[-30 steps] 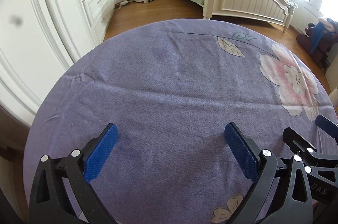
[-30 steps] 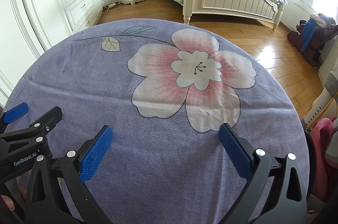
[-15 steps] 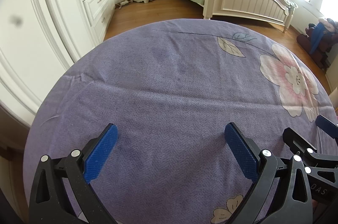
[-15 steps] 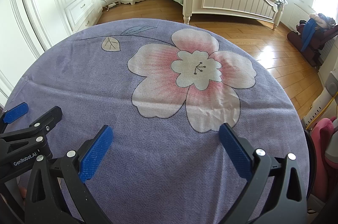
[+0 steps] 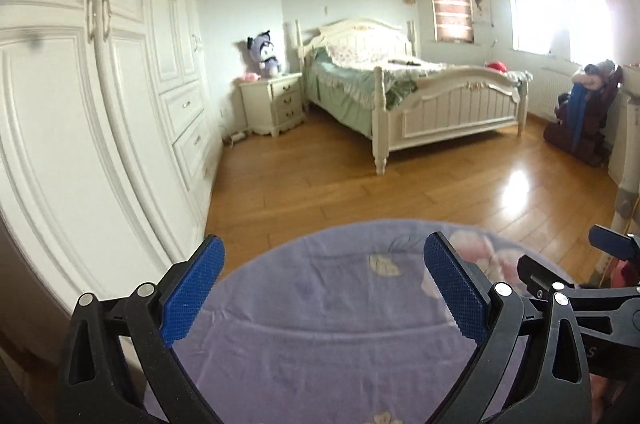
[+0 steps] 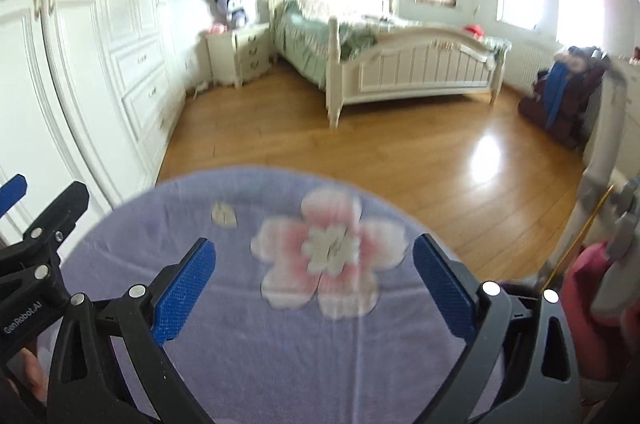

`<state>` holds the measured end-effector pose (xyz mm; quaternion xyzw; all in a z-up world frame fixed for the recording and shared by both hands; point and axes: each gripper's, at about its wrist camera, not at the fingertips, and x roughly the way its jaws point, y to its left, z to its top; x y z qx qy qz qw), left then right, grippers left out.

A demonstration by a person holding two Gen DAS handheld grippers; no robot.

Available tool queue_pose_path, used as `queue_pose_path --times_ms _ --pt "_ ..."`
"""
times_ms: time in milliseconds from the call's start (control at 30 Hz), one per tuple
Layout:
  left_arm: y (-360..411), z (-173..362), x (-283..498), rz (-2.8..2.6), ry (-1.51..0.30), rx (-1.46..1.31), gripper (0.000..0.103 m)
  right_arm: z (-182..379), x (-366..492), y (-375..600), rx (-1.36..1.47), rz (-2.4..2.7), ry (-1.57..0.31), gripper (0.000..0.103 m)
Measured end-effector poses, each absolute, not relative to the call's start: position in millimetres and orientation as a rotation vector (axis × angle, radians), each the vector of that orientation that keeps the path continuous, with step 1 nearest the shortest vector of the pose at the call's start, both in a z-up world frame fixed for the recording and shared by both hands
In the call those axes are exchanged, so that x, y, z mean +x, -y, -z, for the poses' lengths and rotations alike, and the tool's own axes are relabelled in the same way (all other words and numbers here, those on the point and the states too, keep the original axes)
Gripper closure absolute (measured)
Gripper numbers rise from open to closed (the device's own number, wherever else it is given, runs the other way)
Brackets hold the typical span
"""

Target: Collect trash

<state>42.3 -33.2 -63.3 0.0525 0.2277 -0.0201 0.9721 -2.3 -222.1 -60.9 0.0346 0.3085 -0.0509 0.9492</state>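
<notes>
Currently no trash visible in either view. Left gripper (image 5: 322, 288) and right gripper (image 6: 314, 282) both spread wide, holding nothing, over the purple flowered tablecloth (image 6: 280, 344).

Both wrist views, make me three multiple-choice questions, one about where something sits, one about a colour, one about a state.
1. Where does the plush toy sit?
A. on the nightstand beside the bed
B. on the floor
C. on the round table

2. What colour are the pads on the fingers?
A. red
B. blue
C. white

3. How do the left gripper and right gripper stand?
A. both shut on trash
B. left shut, right open
C. both open and empty

Answers:
1 A: the toy stands on top of the nightstand, left of the headboard.
2 B: the textured pads show blue on the black fingers.
3 C: in each view the tablecloth shows through a wide gap between the fingers, with nothing held.
</notes>
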Motion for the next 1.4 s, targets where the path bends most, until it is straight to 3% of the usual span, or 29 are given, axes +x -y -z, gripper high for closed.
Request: queue_pose_path --times_ms 433,600,1400 --pt "43 -66 -40 -0.015 -0.255 0.033 0.005 -55 -45 218 0.044 0.102 -0.474 0.005" --pt "41 -92 -69 -0.059 -0.198 0.01 0.005 -81 -61 213 0.015 0.1 -0.42 0.005" --pt "39 -87 -64 -0.03 -0.282 0.066 0.005 -71 -63 210 0.009 0.09 -0.466 0.005"
